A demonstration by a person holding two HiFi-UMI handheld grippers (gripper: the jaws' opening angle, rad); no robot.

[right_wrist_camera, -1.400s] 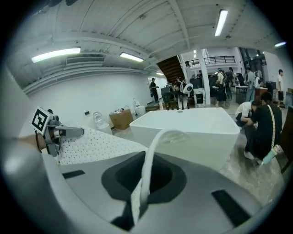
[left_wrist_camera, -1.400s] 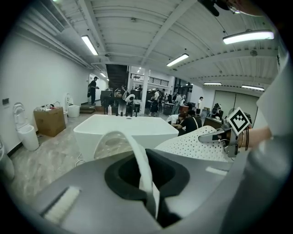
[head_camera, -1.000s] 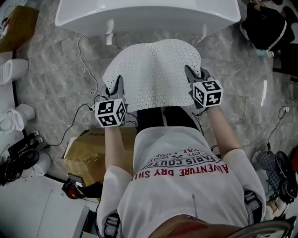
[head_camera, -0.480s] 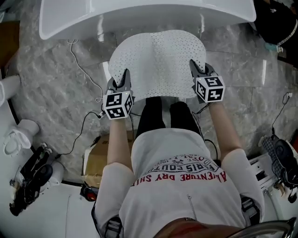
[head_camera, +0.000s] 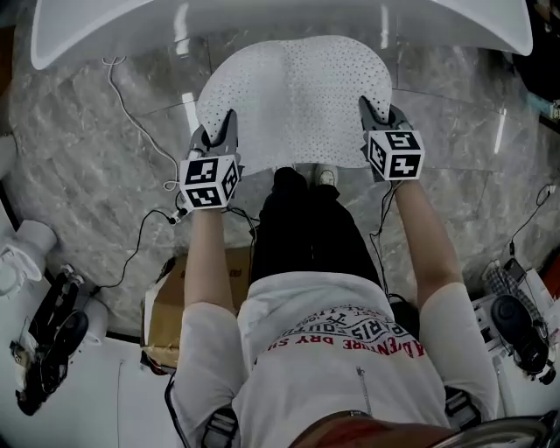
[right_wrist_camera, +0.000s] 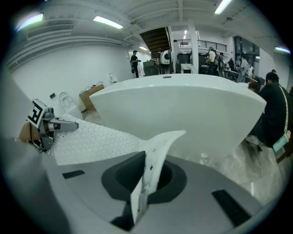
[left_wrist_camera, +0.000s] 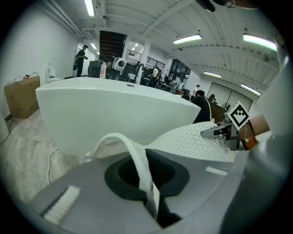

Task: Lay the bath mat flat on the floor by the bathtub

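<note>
A white perforated bath mat (head_camera: 293, 101) hangs stretched between both grippers, just in front of the white bathtub (head_camera: 280, 24). My left gripper (head_camera: 219, 136) is shut on the mat's near left corner, and a fold of mat (left_wrist_camera: 139, 169) is pinched in its jaws. My right gripper (head_camera: 374, 118) is shut on the near right corner, where the mat's edge (right_wrist_camera: 149, 180) stands up between the jaws. The far edge of the mat reaches toward the tub's base. The tub (left_wrist_camera: 114, 112) fills both gripper views, and it curves wide as the tub (right_wrist_camera: 183, 112) on the right.
Grey marble floor (head_camera: 96, 166) surrounds the mat. A white cable (head_camera: 140, 122) trails on the left. A cardboard box (head_camera: 175, 306) sits behind the person's legs (head_camera: 306, 227). Equipment (head_camera: 48, 341) lies lower left, and bags (head_camera: 516, 324) lower right. People stand far behind the tub.
Both grippers carried the mat closer to the bathtub, and it now hangs wider and flatter between them. The person has stepped forward.
</note>
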